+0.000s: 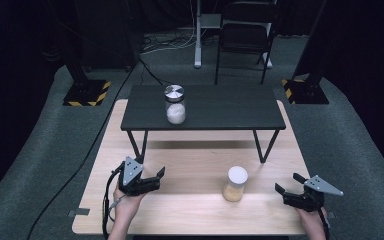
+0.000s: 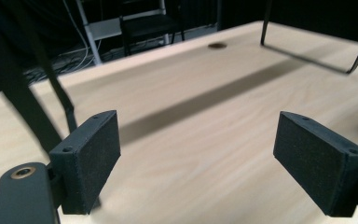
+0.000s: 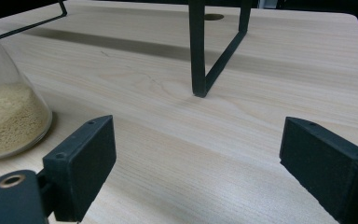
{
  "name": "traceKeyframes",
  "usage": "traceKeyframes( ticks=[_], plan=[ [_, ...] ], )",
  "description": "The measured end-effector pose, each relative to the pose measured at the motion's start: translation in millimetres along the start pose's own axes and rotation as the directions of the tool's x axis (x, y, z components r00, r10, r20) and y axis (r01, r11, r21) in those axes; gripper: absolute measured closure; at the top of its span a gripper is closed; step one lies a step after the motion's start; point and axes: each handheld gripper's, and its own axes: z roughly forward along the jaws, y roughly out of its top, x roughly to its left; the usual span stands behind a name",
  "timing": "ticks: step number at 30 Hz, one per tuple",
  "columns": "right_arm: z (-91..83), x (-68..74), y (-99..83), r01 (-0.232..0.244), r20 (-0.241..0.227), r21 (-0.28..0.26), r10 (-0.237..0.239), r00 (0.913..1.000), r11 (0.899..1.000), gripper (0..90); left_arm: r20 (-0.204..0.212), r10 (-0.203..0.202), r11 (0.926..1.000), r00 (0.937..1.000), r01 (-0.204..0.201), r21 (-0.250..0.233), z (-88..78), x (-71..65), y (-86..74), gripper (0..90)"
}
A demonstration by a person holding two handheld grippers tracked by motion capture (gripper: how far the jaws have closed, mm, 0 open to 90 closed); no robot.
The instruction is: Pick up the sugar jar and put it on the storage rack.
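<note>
A jar (image 1: 235, 183) with a white lid and yellowish grains stands on the wooden table (image 1: 190, 212), between my two grippers. In the right gripper view this grain jar (image 3: 7, 116) sits at the left edge. A second jar (image 1: 174, 104), with a silver lid and white contents, stands on the low black shelf (image 1: 215, 107). My left gripper (image 1: 157, 179) hovers low over the table left of the grain jar, and the left gripper (image 2: 198, 158) has wide jaws with nothing between them. My right gripper (image 1: 287, 182) lies right of that jar, and the right gripper (image 3: 198, 163) is open and empty.
The black shelf stands on thin metal legs (image 3: 200, 56) across the middle of the table. A black chair (image 1: 242, 35) and a white post stand on the floor behind. Dark stands with yellow-striped bases (image 1: 87, 92) flank the table.
</note>
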Motion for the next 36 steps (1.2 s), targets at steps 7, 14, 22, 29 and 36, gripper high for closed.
traceKeyframes(
  ticks=[7, 14, 22, 29, 36],
  plan=[
    [0.0, 0.8, 0.0, 0.001, 0.004, 0.0, -0.001, 1.0, 1.0, 9.4, -0.024, -0.05, 0.9977, 0.9985, 0.051, 0.045, -2.4, 6.8, -33.3, 8.0],
    [0.2, 1.2, 0.7, 0.004, 0.003, 0.004, -0.004, 1.0, 1.0, 9.5, -0.043, -0.026, 0.9982, 0.9987, 0.028, 0.053, -3.6, 3.2, -47.6, 5.7],
    [0.2, 1.2, 0.8, 0.005, 0.002, 0.005, -0.005, 1.0, 1.0, 9.6, -0.056, -0.03, 0.998, 0.998, 0.033, 0.054, -5.3, 3.6, -52.6, 5.6],
    [0.5, 1.6, 1.4, 0.01, 0.002, 0.008, -0.01, 0.9999, 1.0, 9.5, -0.073, -0.039, 0.9973, 0.9965, 0.043, 0.06, -6.4, 3.5, -52.2, 5.7],
    [0.7, 1.6, 1.7, 0.011, 0.001, 0.01, -0.011, 0.9999, 1.0, 9.6, -0.077, -0.037, 0.9972, 0.9963, 0.042, 0.062, -6.0, 2.8, -51.9, 5.8]
  ],
)
